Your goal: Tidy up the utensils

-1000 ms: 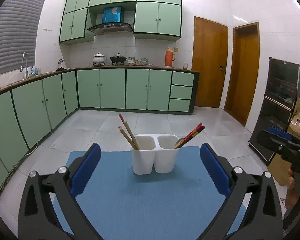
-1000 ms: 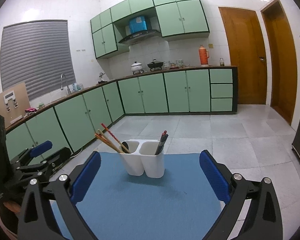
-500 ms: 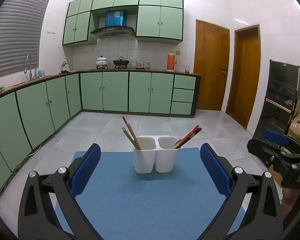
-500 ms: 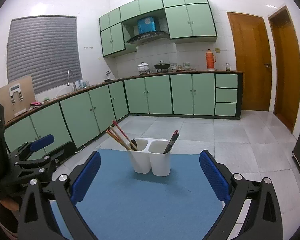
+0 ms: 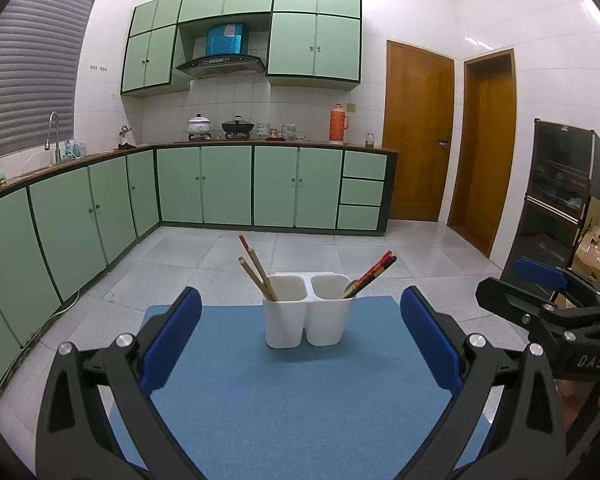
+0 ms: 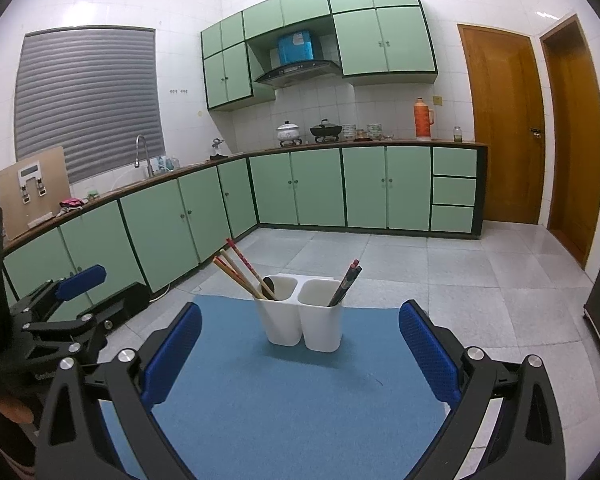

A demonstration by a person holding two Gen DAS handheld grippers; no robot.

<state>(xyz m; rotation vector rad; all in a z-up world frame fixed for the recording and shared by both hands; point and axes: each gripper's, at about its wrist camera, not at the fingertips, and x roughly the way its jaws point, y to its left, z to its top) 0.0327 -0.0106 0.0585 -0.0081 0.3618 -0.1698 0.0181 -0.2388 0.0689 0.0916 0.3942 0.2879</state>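
A white two-compartment holder (image 5: 308, 310) (image 6: 304, 320) stands at the far end of a blue mat (image 5: 300, 392) (image 6: 300, 392). Its left cup holds light wooden chopsticks (image 5: 256, 272) (image 6: 240, 270); its right cup holds red and dark chopsticks (image 5: 372, 272) (image 6: 346, 282). A dark spoon bowl (image 6: 268, 286) shows in the left cup. My left gripper (image 5: 300, 336) is open and empty, well short of the holder. My right gripper (image 6: 300, 340) is open and empty, also short of it. Each gripper shows at the edge of the other's view: the right one (image 5: 540, 292), the left one (image 6: 68, 296).
The mat lies on a small table above a tiled floor (image 5: 380, 248). Green kitchen cabinets (image 5: 260, 188) run along the back and left. Two wooden doors (image 5: 452, 136) and a dark cabinet (image 5: 556, 200) stand at the right.
Both grippers have drawn back and risen a little, so the holder looks slightly smaller and farther. Both stay open. The chopsticks have not moved.
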